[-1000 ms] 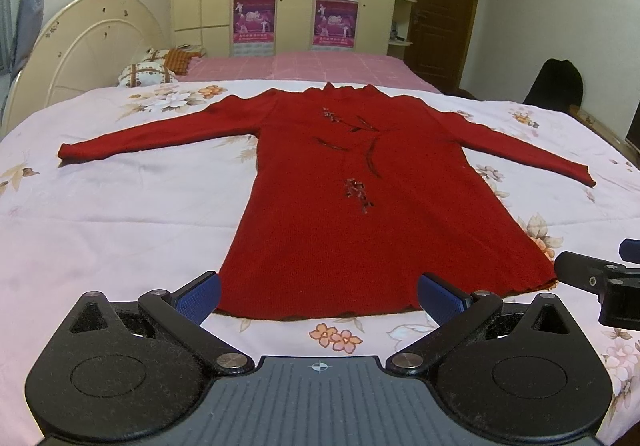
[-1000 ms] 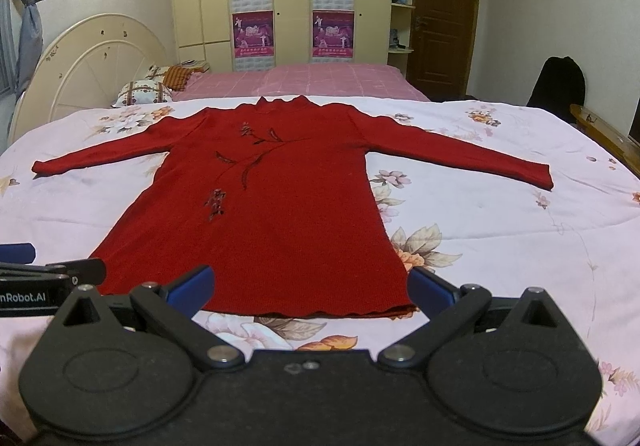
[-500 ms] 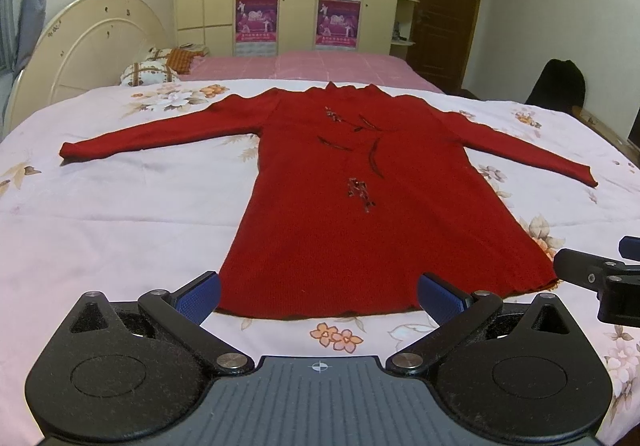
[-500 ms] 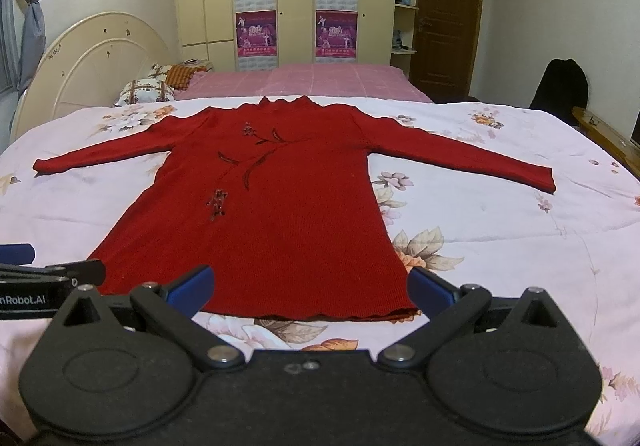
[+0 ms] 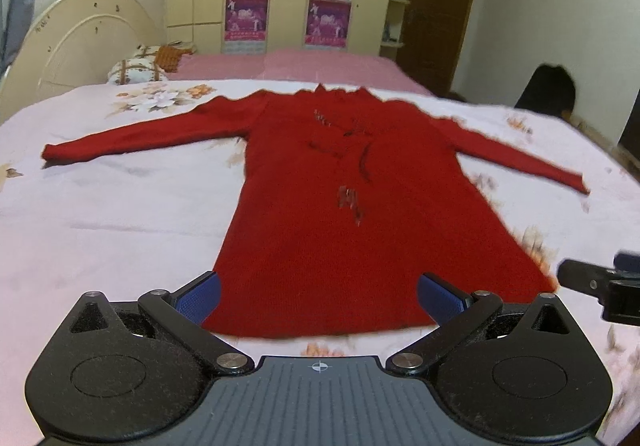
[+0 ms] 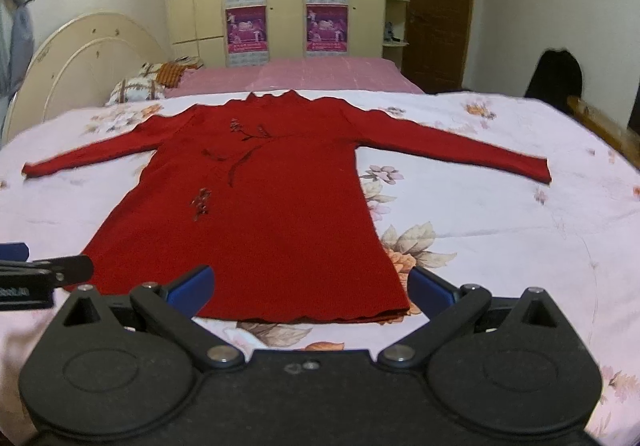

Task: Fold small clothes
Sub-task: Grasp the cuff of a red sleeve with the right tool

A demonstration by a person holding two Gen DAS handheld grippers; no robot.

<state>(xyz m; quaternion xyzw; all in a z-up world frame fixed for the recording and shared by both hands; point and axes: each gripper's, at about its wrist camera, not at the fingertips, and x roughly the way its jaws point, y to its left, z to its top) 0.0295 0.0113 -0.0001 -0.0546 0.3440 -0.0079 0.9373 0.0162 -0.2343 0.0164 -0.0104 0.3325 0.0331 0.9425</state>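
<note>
Red dress spread flat on the bed, both grippers hovering at its hem with nothing held.

The red dress (image 5: 360, 214) lies face up in the middle of the flowered bedspread (image 5: 112, 214), collar toward the far edge, hem toward the near edge, both sleeves stretched out toward the side edges. The left gripper (image 5: 318, 292) has its fingers spread wide, the blue pads (image 5: 200, 296) either side of the hem's left half, not touching the cloth. The right gripper (image 6: 310, 286) is likewise spread wide over the hem's right half, grasping nothing. A pillow (image 6: 136, 88) sits by the cream headboard (image 6: 80, 58) beyond the far left corner.
</note>
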